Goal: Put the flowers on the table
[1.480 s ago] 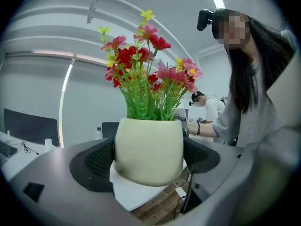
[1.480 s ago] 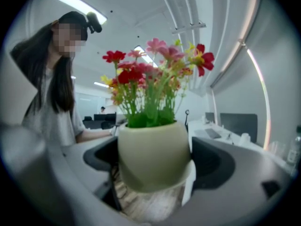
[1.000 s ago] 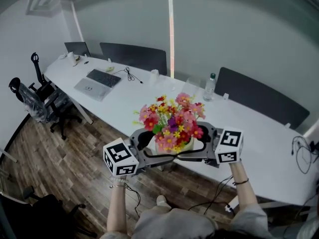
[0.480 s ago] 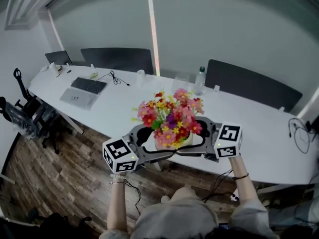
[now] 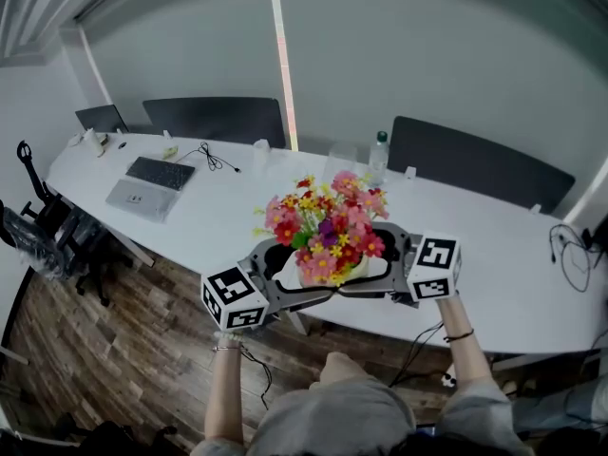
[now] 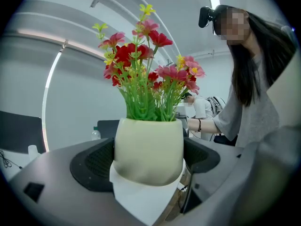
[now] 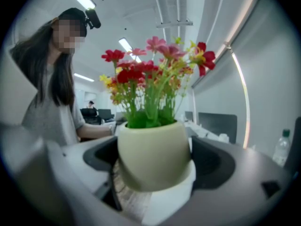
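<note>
Near the table [image 5: 237, 202], left gripper [image 6: 148, 161] and right gripper [image 7: 155, 160] clasp the flowerpot [image 5: 334, 279].

The rounded cream pot [image 6: 148, 149] looks smooth and matt; the long white table [image 5: 503, 264] beyond it is smooth, the wood-plank floor [image 5: 114, 350] grainy.

You held the pot [image 5: 332, 275] between the left gripper [image 5: 285, 275] on its left and the right gripper [image 5: 380, 272] on its right. The jaws of each gripper touched the pot's sides. The flowers [image 5: 328, 226] stood upright in the pot. In the head view, the pot hung over the near edge of the table [image 5: 494, 255]. On the table, the laptop [image 5: 147, 183] lay far left and the bottle [image 5: 379, 155] stood behind the flowers. Chairs [image 5: 218, 120] stood behind the table.
</note>
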`<action>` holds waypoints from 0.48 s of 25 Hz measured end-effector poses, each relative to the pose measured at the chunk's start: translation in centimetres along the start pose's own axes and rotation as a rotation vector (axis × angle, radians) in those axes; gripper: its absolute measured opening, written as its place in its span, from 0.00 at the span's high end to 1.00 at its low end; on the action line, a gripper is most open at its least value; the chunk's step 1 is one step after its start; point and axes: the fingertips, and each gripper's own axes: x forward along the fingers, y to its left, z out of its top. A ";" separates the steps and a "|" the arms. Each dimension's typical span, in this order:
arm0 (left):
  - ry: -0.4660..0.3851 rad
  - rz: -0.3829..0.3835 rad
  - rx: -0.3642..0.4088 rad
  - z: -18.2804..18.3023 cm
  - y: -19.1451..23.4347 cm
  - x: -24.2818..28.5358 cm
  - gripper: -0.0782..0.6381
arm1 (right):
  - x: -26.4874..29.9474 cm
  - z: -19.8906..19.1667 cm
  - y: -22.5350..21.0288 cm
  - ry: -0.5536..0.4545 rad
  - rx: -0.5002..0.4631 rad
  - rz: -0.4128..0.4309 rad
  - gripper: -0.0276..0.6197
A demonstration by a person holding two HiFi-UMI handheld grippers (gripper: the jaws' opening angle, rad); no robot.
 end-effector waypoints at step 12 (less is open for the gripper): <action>0.032 -0.025 -0.013 -0.9 5.9 2.7 0.27 | 0.4 -0.9 -6.5 0.033 0.012 -0.019 0.24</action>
